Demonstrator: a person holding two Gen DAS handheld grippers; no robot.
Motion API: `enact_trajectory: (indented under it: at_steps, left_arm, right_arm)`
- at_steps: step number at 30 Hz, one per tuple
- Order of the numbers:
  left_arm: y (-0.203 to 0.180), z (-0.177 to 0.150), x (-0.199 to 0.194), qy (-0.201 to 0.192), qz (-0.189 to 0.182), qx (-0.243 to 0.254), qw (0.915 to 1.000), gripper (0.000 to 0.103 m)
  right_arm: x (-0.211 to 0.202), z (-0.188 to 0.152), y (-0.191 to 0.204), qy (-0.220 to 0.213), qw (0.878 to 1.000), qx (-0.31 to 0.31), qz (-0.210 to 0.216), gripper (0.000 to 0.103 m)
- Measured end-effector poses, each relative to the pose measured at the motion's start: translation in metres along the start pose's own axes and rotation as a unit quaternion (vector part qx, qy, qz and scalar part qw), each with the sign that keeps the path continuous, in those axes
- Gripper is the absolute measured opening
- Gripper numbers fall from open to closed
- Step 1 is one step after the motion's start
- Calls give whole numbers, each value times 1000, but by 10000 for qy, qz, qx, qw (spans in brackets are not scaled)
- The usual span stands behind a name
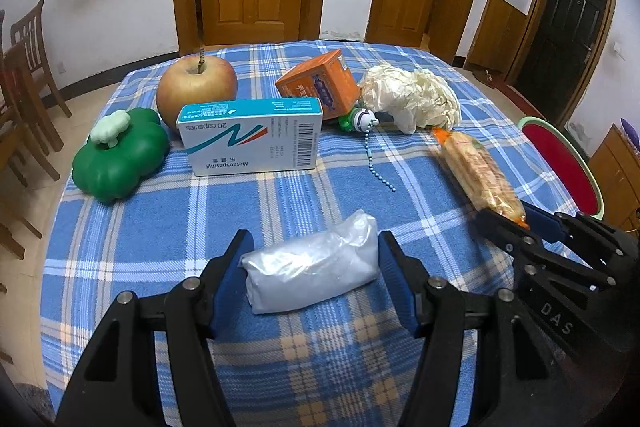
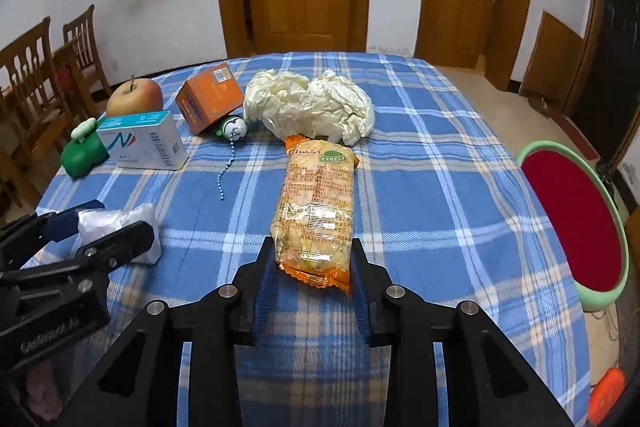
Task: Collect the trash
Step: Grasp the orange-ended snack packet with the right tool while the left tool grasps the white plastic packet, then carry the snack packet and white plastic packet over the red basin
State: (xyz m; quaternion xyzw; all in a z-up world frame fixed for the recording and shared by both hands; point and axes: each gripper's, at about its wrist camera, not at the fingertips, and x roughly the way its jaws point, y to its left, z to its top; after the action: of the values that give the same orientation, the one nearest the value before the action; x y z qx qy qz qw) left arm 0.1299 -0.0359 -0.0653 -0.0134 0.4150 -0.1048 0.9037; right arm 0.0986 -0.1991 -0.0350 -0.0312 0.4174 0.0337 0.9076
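Note:
My left gripper has a folded clear plastic bag between its fingers; the pads touch or nearly touch both ends as it lies on the checked cloth. It also shows in the right wrist view. My right gripper has closed its pads on the near end of an orange snack packet, which lies lengthwise on the cloth; the packet also shows in the left wrist view. A crumpled white paper wad lies behind the packet.
On the blue plaid table stand an apple, a green toy pumpkin, a white capsule box, an orange box and a keychain toy. A red-seated stool is at the right; wooden chairs at the left.

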Motion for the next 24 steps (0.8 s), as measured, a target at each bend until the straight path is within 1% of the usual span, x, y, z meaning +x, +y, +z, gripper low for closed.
enact_trajectory:
  at_steps: [5,7,9,12,18,22,24]
  left_arm:
    - [-5,3,1,-7,74,123,9999,63]
    - [-7,3,2,6,-28,164,9999,63]
    - [-11,4,5,16,-88,242,9997,63]
    - [-20,5,7,-3,-91,391,9992,63]
    - [-54,11,18,-47,-94,749,9971,63]
    - [-82,16,27,37,-331,895,9954,63]
    - [-95,18,30,40,-361,955,9948,63]
  right_arm:
    - [3,1,-14,11,9999,147,29,35]
    - [6,1,-20,54,9997,243,14,35]
    - [7,1,-26,45,9994,327,-44,35]
    - [6,3,-39,-90,9990,372,-222,35]
    - [1,4,-84,-282,9954,761,-510,35]
    - [-1,2,-121,-351,9907,1144,-645,35]
    - [-2,0,-136,-356,9881,1333,-674,35]
